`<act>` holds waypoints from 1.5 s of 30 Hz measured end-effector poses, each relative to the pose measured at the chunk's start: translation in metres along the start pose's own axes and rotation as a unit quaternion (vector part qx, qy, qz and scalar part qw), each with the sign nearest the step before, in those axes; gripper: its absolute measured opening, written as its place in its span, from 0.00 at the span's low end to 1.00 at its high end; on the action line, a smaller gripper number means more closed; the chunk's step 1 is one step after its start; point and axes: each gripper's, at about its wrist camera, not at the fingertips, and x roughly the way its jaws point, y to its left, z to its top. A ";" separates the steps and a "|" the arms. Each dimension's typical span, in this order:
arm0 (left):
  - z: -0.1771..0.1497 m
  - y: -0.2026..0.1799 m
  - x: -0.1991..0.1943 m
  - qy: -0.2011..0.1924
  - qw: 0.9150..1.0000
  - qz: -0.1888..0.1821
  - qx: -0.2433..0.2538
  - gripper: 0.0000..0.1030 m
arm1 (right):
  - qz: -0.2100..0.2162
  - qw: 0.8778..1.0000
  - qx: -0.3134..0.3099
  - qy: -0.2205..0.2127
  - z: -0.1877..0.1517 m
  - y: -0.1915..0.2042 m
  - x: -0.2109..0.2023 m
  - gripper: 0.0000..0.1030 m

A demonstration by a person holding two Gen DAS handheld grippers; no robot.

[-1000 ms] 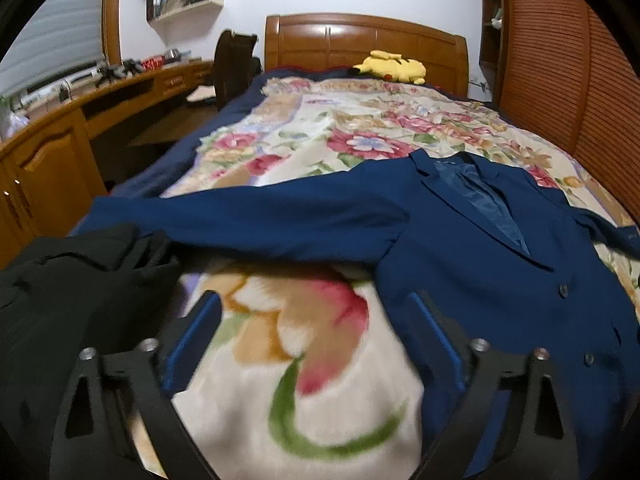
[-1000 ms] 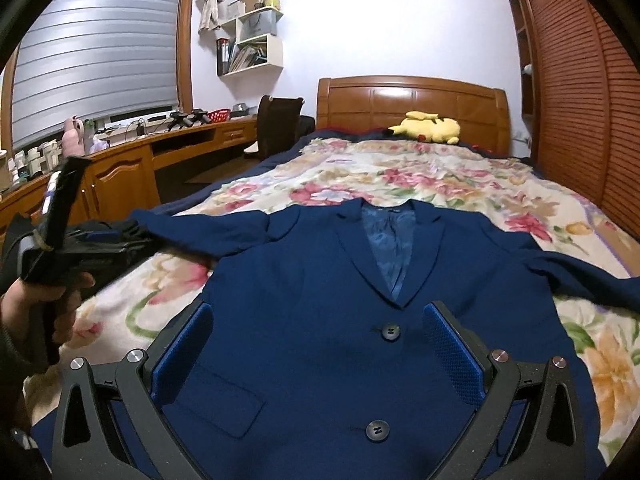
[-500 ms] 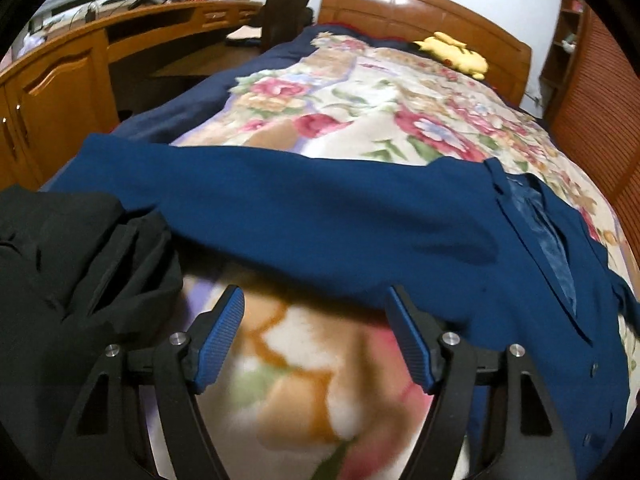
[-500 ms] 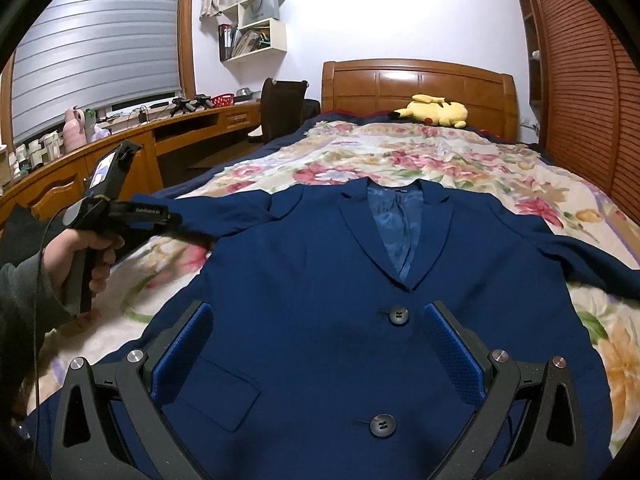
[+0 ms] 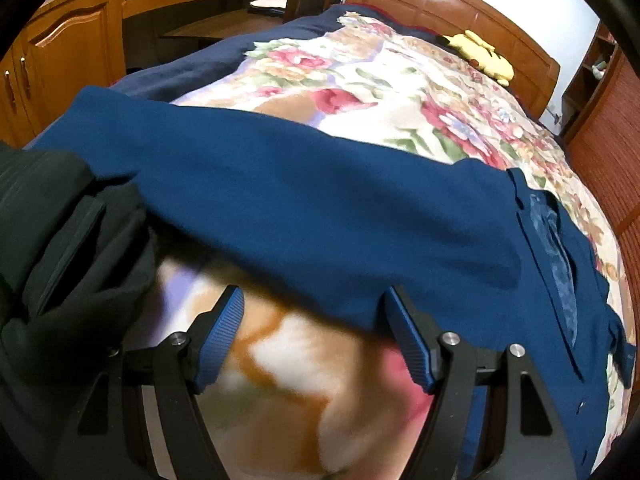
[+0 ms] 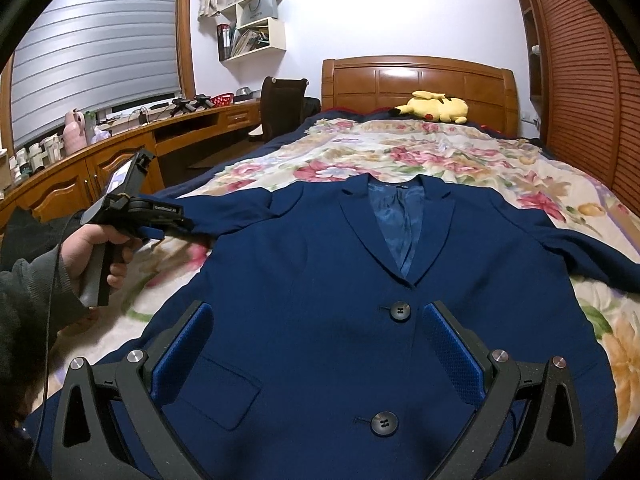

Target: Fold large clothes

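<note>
A navy blue suit jacket (image 6: pixel 320 264) lies face up and buttoned on the floral blanket (image 6: pixel 420 152), sleeves spread to both sides. Its left sleeve (image 5: pixel 320 200) stretches across the left wrist view. My left gripper (image 5: pixel 313 296) points down at that sleeve's near edge, open, with only blanket between its blue pads (image 5: pixel 220 336). In the right wrist view a hand holds the left gripper (image 6: pixel 188 226) at the sleeve. My right gripper (image 6: pixel 317 312) hovers open over the jacket's front, near the upper button (image 6: pixel 400 312).
A black garment (image 5: pixel 60 240) lies bunched at the bed's left, under the sleeve's end. A yellow plush toy (image 6: pixel 436 106) rests by the wooden headboard. A wooden desk (image 6: pixel 120 148) and dark chair (image 6: pixel 280 100) stand left of the bed; louvred doors (image 6: pixel 580 80) stand on the right.
My left gripper has moved forward and tipped down toward the sleeve, which now fills more of its view; its jaws narrowed a little. The right gripper has stayed still.
</note>
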 end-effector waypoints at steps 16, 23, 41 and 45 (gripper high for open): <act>0.016 -0.007 -0.011 -0.035 0.999 0.003 0.026 0.03 | -0.014 1.000 -0.001 -0.002 0.005 -0.015 -0.012 0.99; 0.016 -0.045 -0.052 -0.072 0.993 0.004 0.094 0.02 | -0.019 1.000 0.001 -0.004 0.006 -0.029 -0.023 0.97; -0.055 -0.197 -0.132 -0.103 0.958 -0.046 0.265 0.02 | -0.042 0.999 0.019 0.001 0.001 -0.037 -0.023 0.95; -0.082 -0.203 -0.125 -0.097 0.951 -0.028 0.293 0.15 | -0.042 0.999 0.019 0.009 -0.002 -0.035 -0.021 0.95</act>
